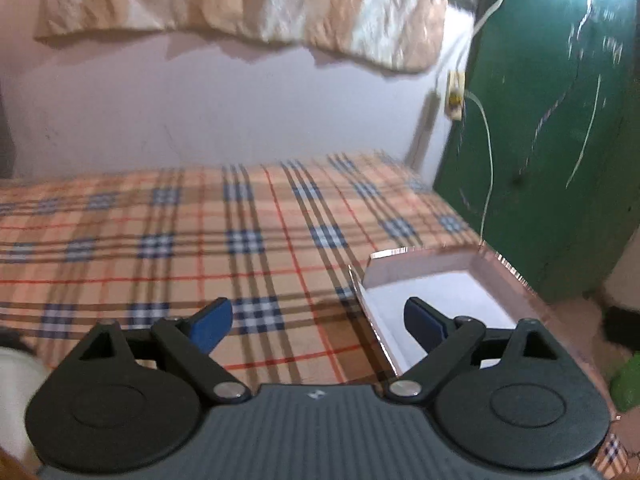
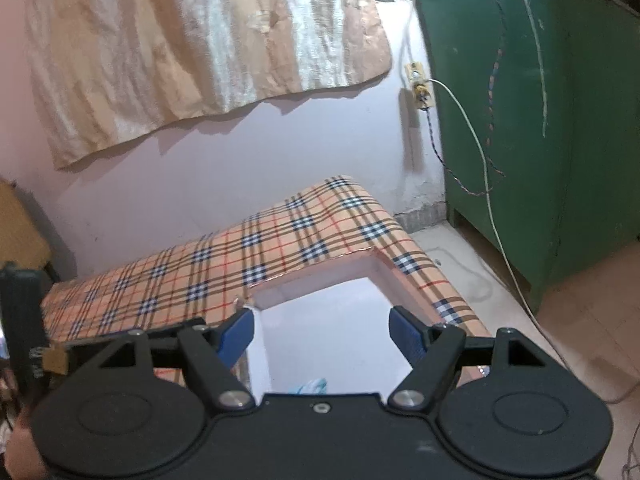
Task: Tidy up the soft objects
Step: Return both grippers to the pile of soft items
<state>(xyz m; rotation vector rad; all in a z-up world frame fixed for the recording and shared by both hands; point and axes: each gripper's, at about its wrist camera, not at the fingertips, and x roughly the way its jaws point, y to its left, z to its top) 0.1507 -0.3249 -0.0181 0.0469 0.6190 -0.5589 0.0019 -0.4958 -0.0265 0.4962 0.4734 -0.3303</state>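
Left wrist view, taken from its left edge across: a pale rounded shape at the lower left corner cannot be identified, then the plaid cloth (image 1: 168, 240) is seen bare, with no soft object lying on it. The left gripper (image 1: 318, 320) is held with its jaws spread wide and nothing between them. Past it, near the right end of the table, the open box (image 1: 504, 280) is seen; the white floor that shows is empty. At the far right edge a blurred green thing (image 1: 628, 380) is glimpsed, and what it is cannot be told.

Right wrist view, read the same way: more bare plaid, then the right gripper (image 2: 322, 330), its jaws likewise spread and empty, held over the box (image 2: 384, 268). Low in the box, just above the gripper body, a scrap of pale blue-and-white fabric (image 2: 310, 386) is seen, mostly hidden.

The task is judged to be well under way, perhaps near its end: at least one soft object appears stowed, none is held, and none is seen waiting. Whether others remain out of view cannot be told
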